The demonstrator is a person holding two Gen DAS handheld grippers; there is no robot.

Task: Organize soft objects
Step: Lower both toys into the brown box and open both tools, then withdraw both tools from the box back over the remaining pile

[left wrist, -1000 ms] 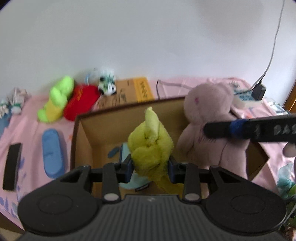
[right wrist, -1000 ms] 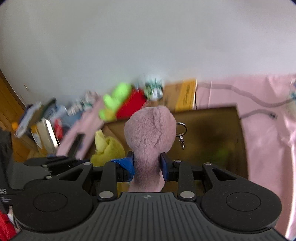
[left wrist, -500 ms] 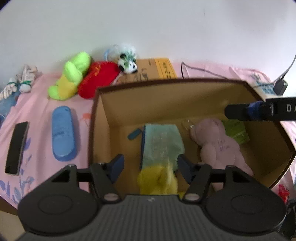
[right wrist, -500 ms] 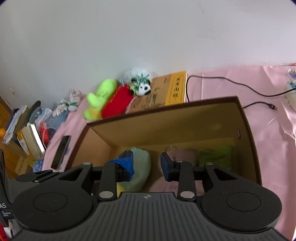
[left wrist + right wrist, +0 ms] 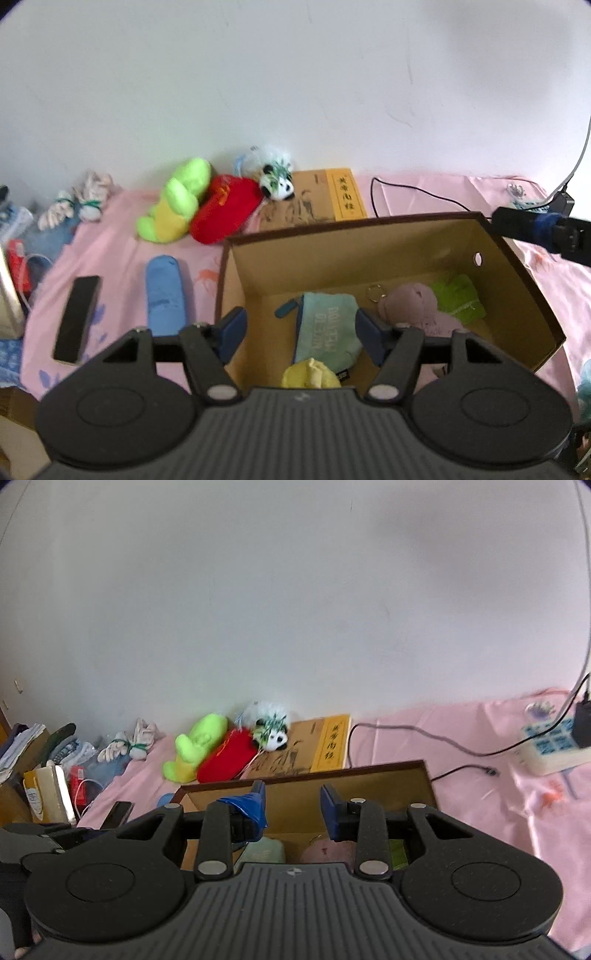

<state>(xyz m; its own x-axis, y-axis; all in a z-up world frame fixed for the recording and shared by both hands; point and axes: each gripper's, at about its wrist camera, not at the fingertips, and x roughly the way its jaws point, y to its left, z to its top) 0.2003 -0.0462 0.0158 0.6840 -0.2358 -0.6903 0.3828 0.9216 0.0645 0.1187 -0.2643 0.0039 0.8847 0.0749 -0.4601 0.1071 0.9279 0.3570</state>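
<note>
On the pink cloth-covered surface (image 5: 122,236), from the left, lie a black phone (image 5: 77,319), a blue fabric case (image 5: 165,295), a lime-green plush toy (image 5: 177,201) touching a red plush toy (image 5: 225,208), and a small panda plush (image 5: 277,184). The open brown cardboard box (image 5: 517,280) holds a teal fabric pouch (image 5: 325,326), a yellow plush toy (image 5: 311,373), a mauve plush bear (image 5: 417,306) and a green fabric piece (image 5: 458,297). The left gripper (image 5: 300,330) hangs above the box, fingers released and empty. The right gripper (image 5: 292,808) likewise gapes, grasping nothing.
</note>
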